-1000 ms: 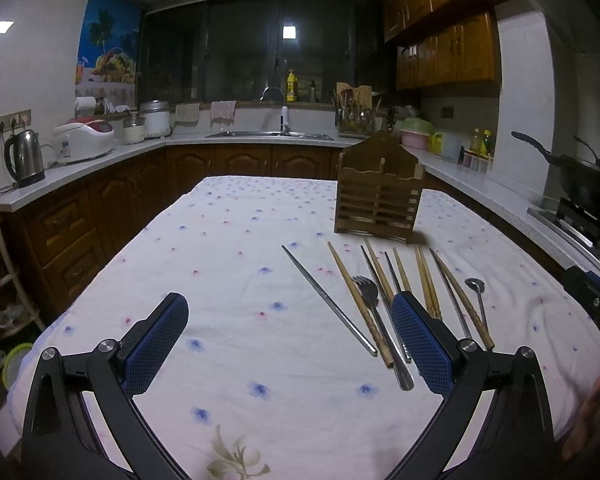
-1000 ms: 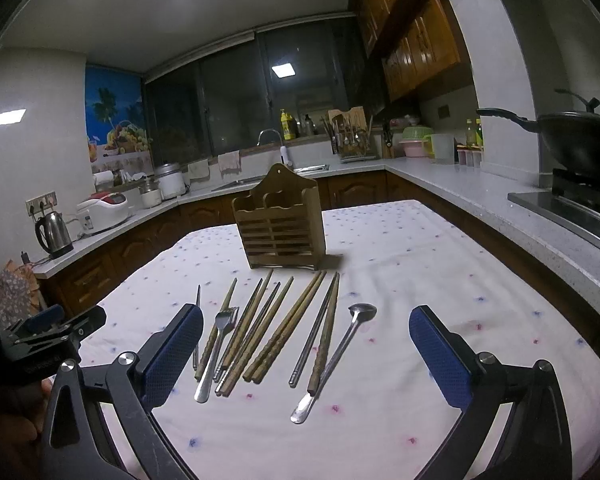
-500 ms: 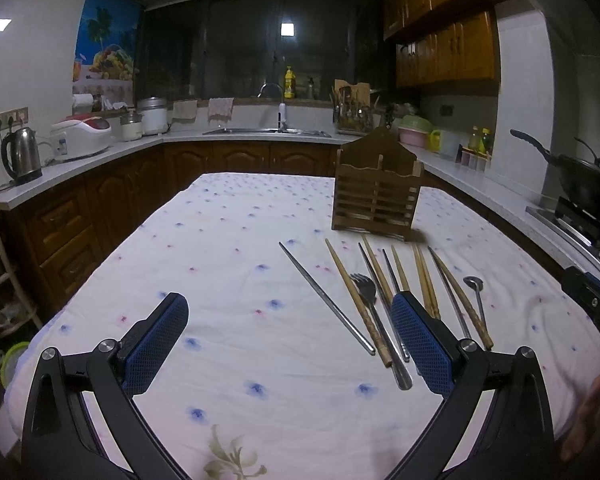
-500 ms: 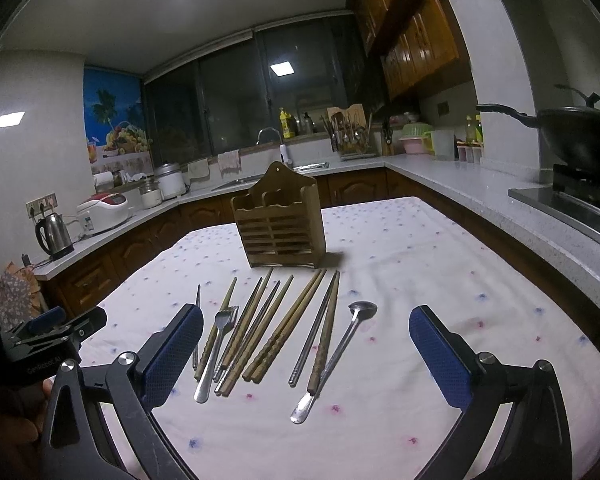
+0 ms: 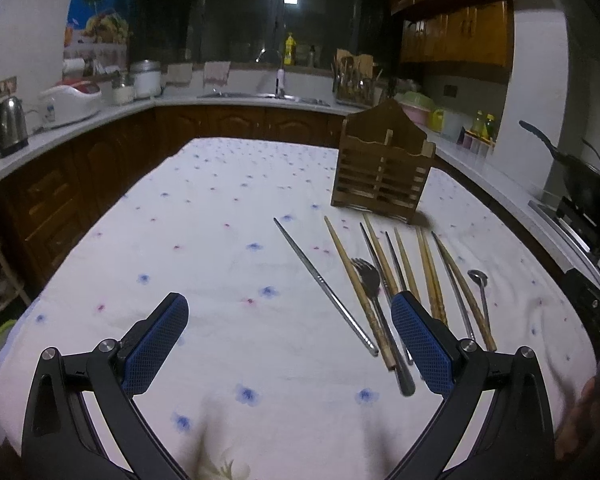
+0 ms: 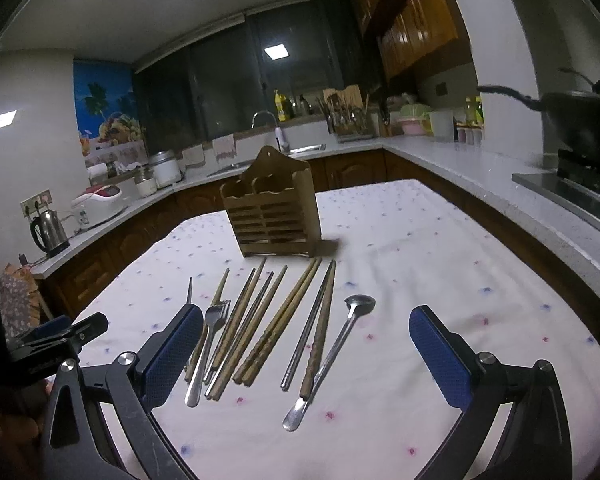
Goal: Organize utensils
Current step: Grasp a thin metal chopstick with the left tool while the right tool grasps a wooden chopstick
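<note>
While both tongs are hanging above the flowered tablecloth (image 5: 204, 240), I am keeping them spread wide and holding nothing. My left gripper (image 5: 286, 330) is sitting over bare cloth, with the row of utensils lying at about two o'clock from it; its right pad (image 5: 418, 344) is covering the near ends of the middle pieces. A lone metal chopstick (image 5: 324, 286) is lying at the row's left edge, then a wooden chopstick (image 5: 356, 292) and a fork (image 5: 370, 280), with a small spoon (image 5: 478, 280) at the far right.

My right gripper (image 6: 306, 350) is framing most of that row between its fingers. The fork (image 6: 214, 320) is lying just beside the left pad (image 6: 172, 354), the bamboo chopsticks (image 6: 284, 320) are running toward twelve o'clock, and the spoon (image 6: 340, 340) is lying right of them. A wooden utensil holder (image 6: 274, 216) is standing upright at twelve o'clock, just beyond the utensils' far tips.
</note>
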A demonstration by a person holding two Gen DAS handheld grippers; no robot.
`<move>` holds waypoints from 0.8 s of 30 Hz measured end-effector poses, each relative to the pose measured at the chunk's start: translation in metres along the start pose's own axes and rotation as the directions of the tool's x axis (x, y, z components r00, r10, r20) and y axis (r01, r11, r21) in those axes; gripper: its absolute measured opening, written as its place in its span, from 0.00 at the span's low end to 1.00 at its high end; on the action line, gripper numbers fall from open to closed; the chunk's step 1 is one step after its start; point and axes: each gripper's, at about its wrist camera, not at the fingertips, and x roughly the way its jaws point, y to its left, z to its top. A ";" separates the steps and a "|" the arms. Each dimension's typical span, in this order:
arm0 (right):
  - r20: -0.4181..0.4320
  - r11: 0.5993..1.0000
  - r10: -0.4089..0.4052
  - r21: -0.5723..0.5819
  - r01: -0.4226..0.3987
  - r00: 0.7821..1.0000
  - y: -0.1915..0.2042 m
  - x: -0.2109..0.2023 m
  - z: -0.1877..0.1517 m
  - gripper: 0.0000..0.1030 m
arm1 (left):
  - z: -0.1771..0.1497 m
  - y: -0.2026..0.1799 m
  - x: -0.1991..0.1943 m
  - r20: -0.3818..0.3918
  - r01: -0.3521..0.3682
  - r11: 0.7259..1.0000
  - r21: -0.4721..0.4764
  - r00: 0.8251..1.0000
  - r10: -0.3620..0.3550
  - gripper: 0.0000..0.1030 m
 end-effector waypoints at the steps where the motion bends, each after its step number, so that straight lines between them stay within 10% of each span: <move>1: -0.008 1.000 0.003 0.005 -0.003 1.000 -0.001 0.002 0.002 1.00 | 0.002 -0.001 0.003 -0.007 0.001 1.000 0.000 1.000 -0.001 1.00; 8: -0.067 0.999 0.034 0.025 -0.033 0.997 -0.008 0.028 0.018 0.92 | 0.027 0.000 0.034 -0.063 0.025 1.000 -0.010 0.998 -0.026 0.89; 24: -0.361 0.999 0.007 0.043 0.009 0.933 -0.025 0.153 0.041 0.27 | 0.065 0.012 0.153 -0.345 0.034 0.997 -0.070 0.937 -0.056 0.42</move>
